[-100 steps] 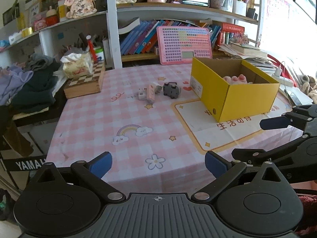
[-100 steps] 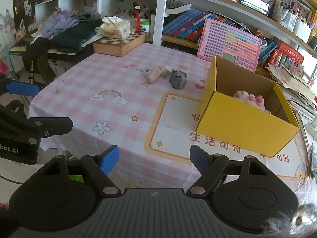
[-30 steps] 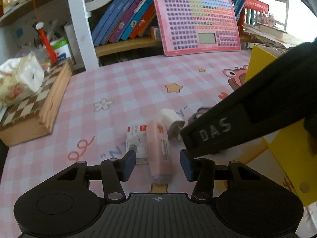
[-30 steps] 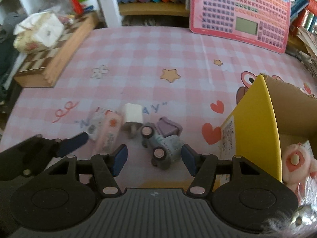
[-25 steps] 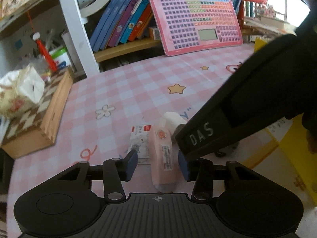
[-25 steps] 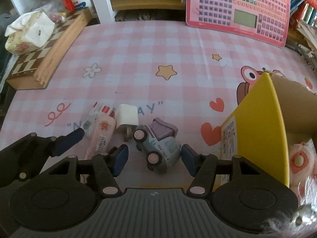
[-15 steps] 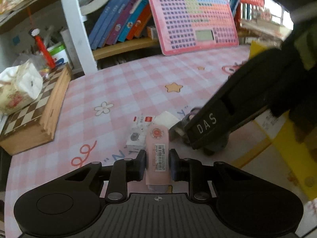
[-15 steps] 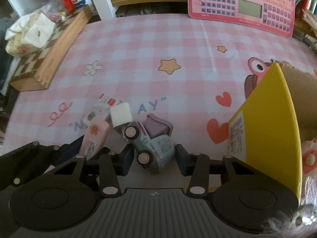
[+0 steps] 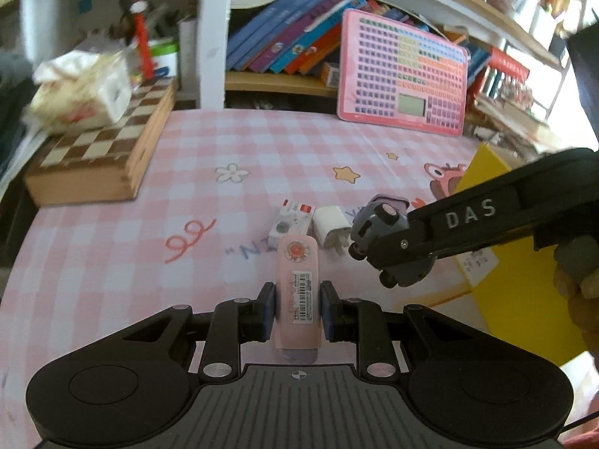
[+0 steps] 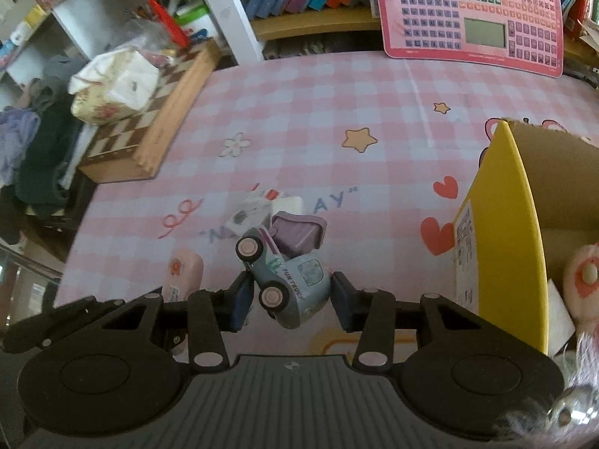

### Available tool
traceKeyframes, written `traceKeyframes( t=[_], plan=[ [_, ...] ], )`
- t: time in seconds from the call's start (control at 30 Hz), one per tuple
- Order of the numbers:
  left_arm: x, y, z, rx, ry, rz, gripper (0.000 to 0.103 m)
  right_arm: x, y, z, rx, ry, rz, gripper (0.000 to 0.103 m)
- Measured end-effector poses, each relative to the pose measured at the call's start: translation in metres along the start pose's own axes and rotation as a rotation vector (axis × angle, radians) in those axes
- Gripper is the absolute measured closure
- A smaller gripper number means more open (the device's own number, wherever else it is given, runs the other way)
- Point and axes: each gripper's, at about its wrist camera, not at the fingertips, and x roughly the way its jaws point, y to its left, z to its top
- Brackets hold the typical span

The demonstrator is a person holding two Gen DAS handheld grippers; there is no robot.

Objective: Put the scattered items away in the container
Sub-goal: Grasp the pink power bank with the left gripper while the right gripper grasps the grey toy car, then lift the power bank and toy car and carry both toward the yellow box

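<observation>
Currently my left gripper (image 9: 297, 309) clamps the pink tube (image 9: 297, 292); my right gripper (image 10: 289, 301) clamps the toy truck (image 10: 286, 273). Both are lifted beside the yellow box (image 10: 513, 247), which holds a plush toy (image 10: 584, 280); the white charger (image 9: 331, 224) and small carton (image 9: 290, 220) remain on the tablecloth (image 9: 262, 142).

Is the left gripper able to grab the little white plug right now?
Probably not yet. The left gripper is already shut on the pink tube, so its jaws are full. The white plug lies just ahead on the tablecloth with nothing covering it; the tube must be dropped first.
</observation>
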Motion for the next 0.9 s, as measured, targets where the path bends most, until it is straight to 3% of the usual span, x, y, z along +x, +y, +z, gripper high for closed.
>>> traceKeyframes(
  t=[0.43, 0.9],
  plan=[
    [-0.057, 0.018, -0.018, -0.119, -0.042, -0.073, 0.080, -0.043, 0.009, -0.040, -0.025, -0.026, 0.059, 0.061],
    [-0.115, 0.001, -0.044, -0.104, -0.094, -0.093, 0.080, -0.093, 0.019, -0.091, -0.075, -0.070, 0.077, 0.061]
  ],
)
